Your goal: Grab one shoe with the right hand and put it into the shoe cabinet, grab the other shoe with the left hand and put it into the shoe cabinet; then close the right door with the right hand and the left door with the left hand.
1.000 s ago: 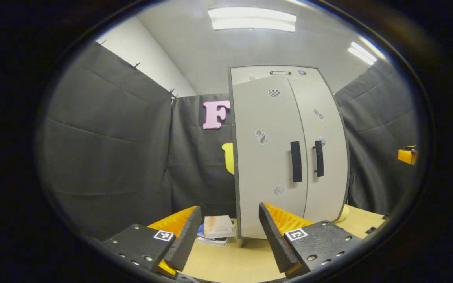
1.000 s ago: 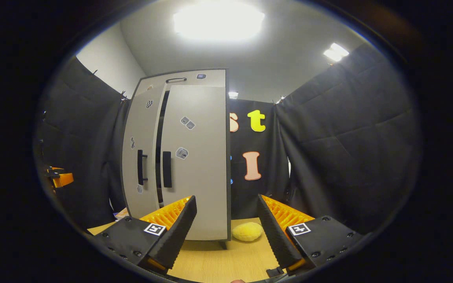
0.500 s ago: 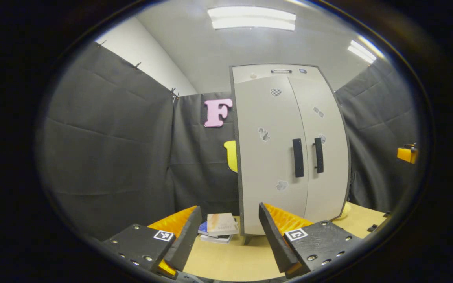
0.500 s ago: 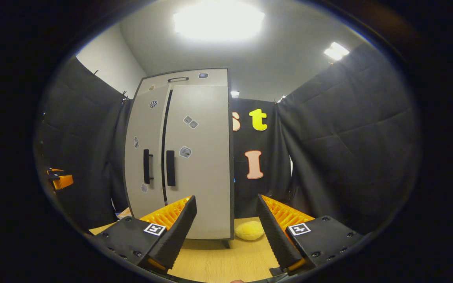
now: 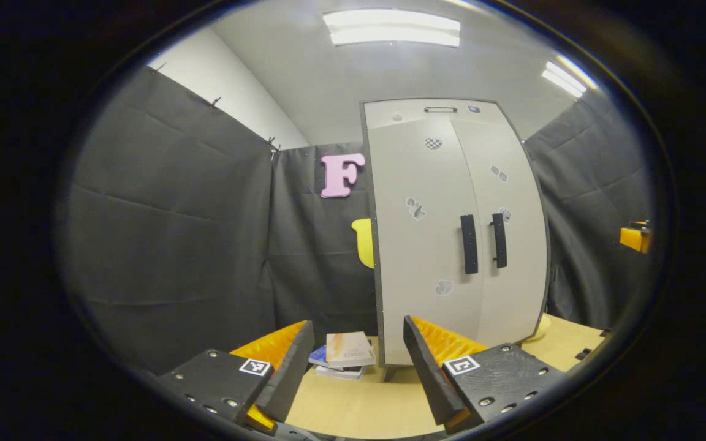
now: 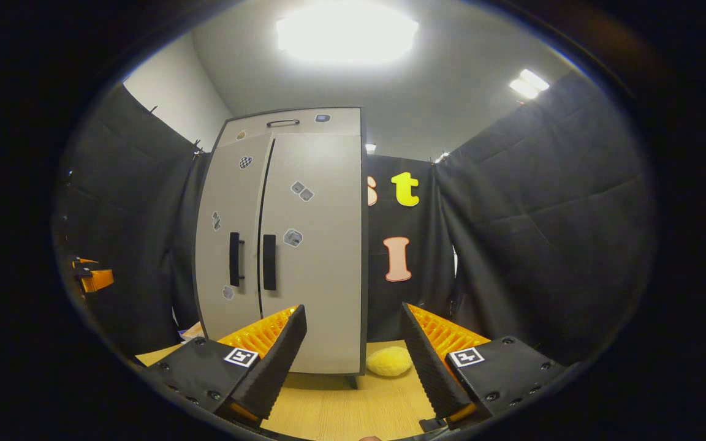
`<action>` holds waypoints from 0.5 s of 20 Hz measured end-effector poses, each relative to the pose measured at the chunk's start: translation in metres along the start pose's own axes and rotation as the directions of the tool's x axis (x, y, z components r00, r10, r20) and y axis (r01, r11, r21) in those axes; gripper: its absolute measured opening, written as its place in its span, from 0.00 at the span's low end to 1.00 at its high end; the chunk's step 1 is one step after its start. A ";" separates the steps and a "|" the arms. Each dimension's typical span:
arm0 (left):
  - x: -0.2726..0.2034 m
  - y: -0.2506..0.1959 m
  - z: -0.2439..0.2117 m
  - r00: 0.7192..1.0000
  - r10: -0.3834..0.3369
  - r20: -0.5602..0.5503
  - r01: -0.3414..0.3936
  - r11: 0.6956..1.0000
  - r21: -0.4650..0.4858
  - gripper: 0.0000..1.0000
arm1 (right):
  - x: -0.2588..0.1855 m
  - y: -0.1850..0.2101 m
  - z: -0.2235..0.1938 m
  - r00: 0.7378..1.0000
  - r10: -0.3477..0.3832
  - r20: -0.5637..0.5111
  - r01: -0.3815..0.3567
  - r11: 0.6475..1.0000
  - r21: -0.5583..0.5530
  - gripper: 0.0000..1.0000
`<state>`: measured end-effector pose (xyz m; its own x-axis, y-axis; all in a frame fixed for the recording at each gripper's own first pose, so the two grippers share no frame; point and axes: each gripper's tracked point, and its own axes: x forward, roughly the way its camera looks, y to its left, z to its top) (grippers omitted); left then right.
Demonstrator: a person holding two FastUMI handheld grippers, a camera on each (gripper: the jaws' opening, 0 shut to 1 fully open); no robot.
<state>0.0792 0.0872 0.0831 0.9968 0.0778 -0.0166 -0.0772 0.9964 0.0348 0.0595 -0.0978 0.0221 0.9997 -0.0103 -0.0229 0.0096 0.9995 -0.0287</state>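
Both grippers, left gripper (image 5: 353, 361) and right gripper (image 6: 353, 358), gape empty, level, facing the shoe cabinet (image 5: 457, 233).

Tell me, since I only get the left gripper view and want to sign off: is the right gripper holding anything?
Observer: No. The right gripper is open, with nothing between its fingers.
Operator: Anything on the table past the shoe cabinet?
Observer: Yes, a yellow fluffy lump lies on the table beside the cabinet's right side, clear of the gripper.
Operator: Do the doors look shut from there?
Observer: In the right gripper view just a thin dark seam runs between the left door and the right door, so they look shut.
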 end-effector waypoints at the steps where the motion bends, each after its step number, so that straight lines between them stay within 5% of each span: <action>1: -0.001 0.001 0.000 1.000 0.001 0.000 -0.001 1.000 0.001 0.92 | 0.000 0.000 0.000 1.000 -0.001 -0.002 0.001 1.000 0.000 0.96; 2: 0.000 0.000 -0.001 1.000 0.000 -0.002 0.000 1.000 0.002 0.86 | -0.001 0.000 -0.001 1.000 -0.002 -0.004 0.002 1.000 0.001 0.96; 10: -0.003 -0.002 0.001 1.000 -0.001 -0.005 0.001 1.000 0.016 0.92 | -0.001 0.000 -0.002 1.000 -0.008 -0.006 0.008 1.000 0.005 0.96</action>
